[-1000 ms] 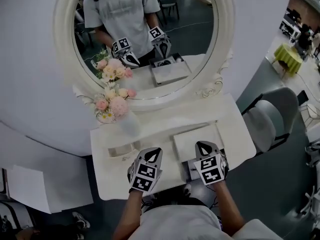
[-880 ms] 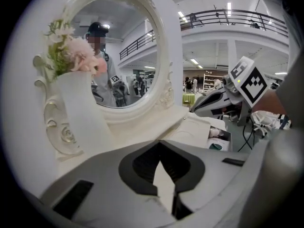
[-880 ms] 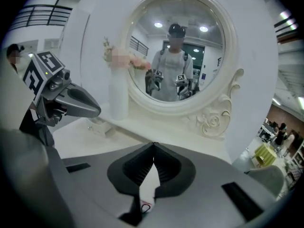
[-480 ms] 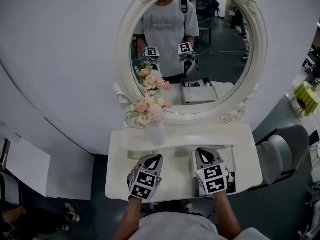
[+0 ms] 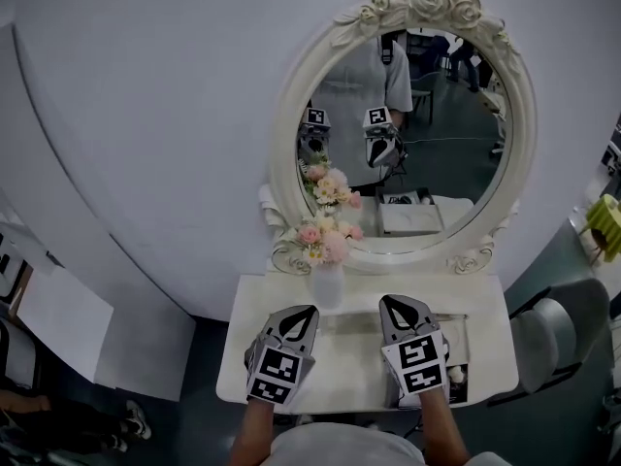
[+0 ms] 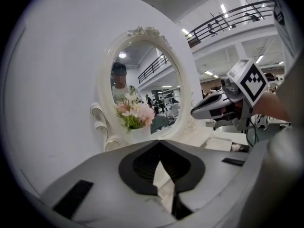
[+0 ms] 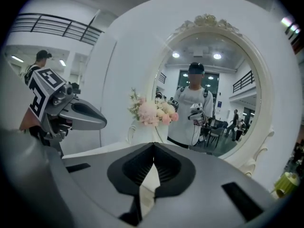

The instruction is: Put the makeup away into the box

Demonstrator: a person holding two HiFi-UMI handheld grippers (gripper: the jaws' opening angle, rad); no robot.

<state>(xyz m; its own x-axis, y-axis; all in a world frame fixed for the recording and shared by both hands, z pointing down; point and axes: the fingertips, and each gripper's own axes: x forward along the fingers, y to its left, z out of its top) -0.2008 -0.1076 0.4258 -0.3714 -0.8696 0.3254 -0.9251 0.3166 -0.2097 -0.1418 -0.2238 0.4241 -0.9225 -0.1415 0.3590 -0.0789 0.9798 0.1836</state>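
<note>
In the head view both grippers hover over the white dressing table, side by side and pointing at the mirror. My left gripper is shut and holds nothing; its closed tips show the same. My right gripper is also shut and empty, tips together. A flat white box lies on the table just right of the right gripper, with a dark part and a small pale item at its near edge. The box also shows low in the left gripper view. No makeup piece is clear to me.
An oval white-framed mirror stands at the back of the table and reflects the person and both grippers. A vase of pink flowers stands in front of it at the left. A grey chair sits right of the table.
Both grippers have risen above the table and stayed shut. The head view has swung upward, so the whole mirror now shows and the table looks smaller.
</note>
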